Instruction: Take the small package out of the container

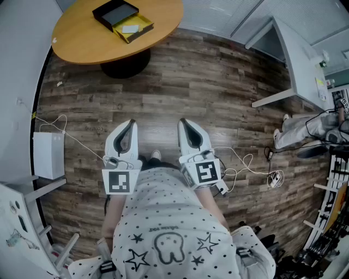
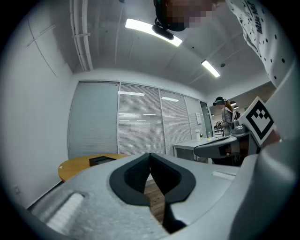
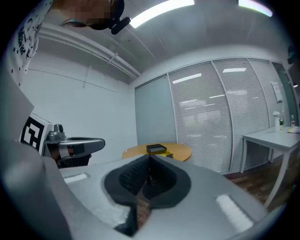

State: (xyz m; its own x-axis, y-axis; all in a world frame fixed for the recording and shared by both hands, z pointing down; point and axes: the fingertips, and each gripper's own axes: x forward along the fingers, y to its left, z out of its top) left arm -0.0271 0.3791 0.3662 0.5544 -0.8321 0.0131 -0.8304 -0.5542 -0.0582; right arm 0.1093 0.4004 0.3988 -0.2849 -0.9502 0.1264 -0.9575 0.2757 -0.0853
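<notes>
Both grippers are at your body, low over the floor. Left gripper (image 1: 130, 125) and right gripper (image 1: 184, 125): fingers closed tip to tip, nothing between them.

The small package (image 1: 130, 28) lies in the yellow part of the container (image 1: 115, 13) on the round desk (image 1: 71, 48), well apart from you.

Risks:
- Arrive with the fingers closed and you will likely shove the container, not grasp the package.
- The white cable (image 1: 73, 137) on the floor could catch your foot.

Office: window blinds (image 3: 211, 117), white desk (image 1: 297, 54), round table (image 1: 76, 32).

bright ceiling strips, fisheye edges, sharp
</notes>
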